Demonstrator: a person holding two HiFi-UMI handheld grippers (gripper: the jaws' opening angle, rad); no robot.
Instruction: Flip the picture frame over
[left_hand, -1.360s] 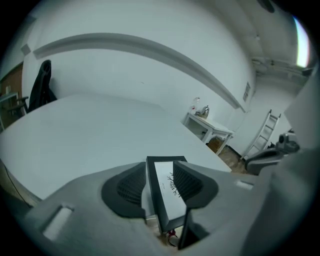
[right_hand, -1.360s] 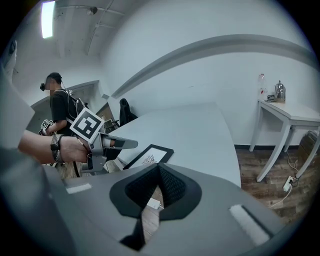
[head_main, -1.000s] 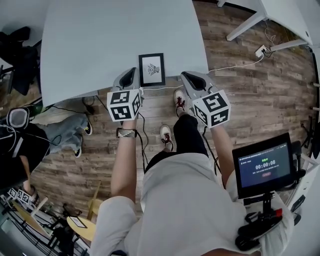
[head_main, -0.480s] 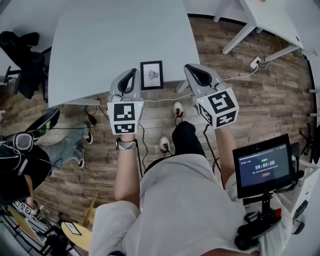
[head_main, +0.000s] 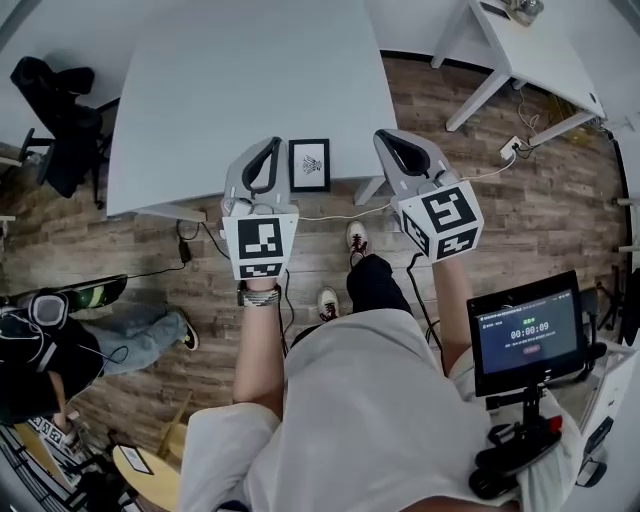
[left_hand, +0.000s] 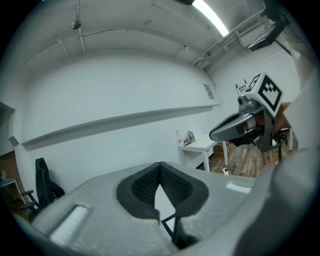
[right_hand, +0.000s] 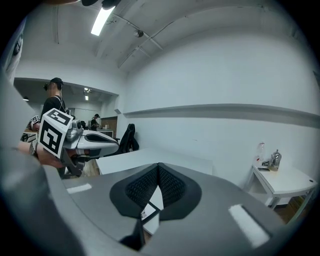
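Observation:
The picture frame (head_main: 310, 165), black-edged with a small drawing on white, lies face up near the front edge of the white table (head_main: 240, 70). In the head view my left gripper (head_main: 264, 142) hangs just left of it and my right gripper (head_main: 388, 136) to its right, both raised above table level and pointing away from me. Each is shut with nothing between its jaws. Under the closed jaws of the left gripper (left_hand: 160, 165) a frame corner (left_hand: 168, 223) shows. Under the right gripper (right_hand: 159, 166), the frame (right_hand: 150, 210) shows too.
A second white table (head_main: 530, 40) stands at the back right with a cable and power strip (head_main: 515, 146) on the wood floor. A black chair (head_main: 58, 110) is at the left. A seated person (head_main: 40, 345) is at lower left, a timer screen (head_main: 527, 330) at lower right.
Both grippers have risen and now flank the frame higher in the head view. The left gripper has rolled so its marker cube faces up. Both stay shut and empty.

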